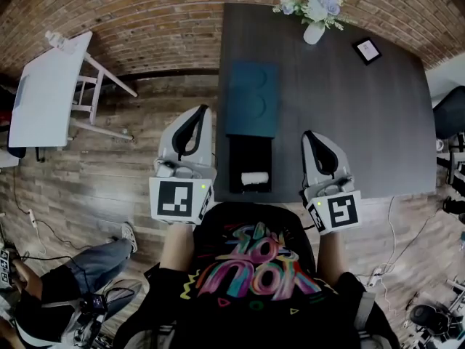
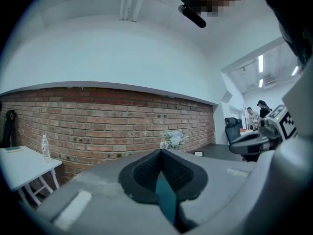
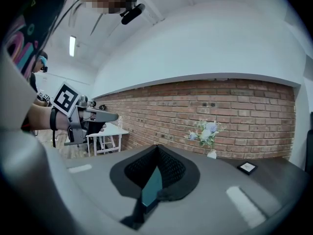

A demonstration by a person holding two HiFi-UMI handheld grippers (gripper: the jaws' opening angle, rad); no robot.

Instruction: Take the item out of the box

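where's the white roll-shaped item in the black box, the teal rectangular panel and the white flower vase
white roll-shaped item (image 1: pixel 255 179): head view, its middle.
teal rectangular panel (image 1: pixel 251 99): head view, centre of its top face.
white flower vase (image 1: pixel 314 33): head view, its body below the blooms.

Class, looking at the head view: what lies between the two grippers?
Head view: the open black box, with a white item inside, lies between the left gripper and the right gripper.

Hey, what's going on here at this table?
A person stands at a dark table holding the left tongs and right tongs, both shut and empty, either side of an open black box. A white item lies inside it, untouched. A teal panel rests just beyond.
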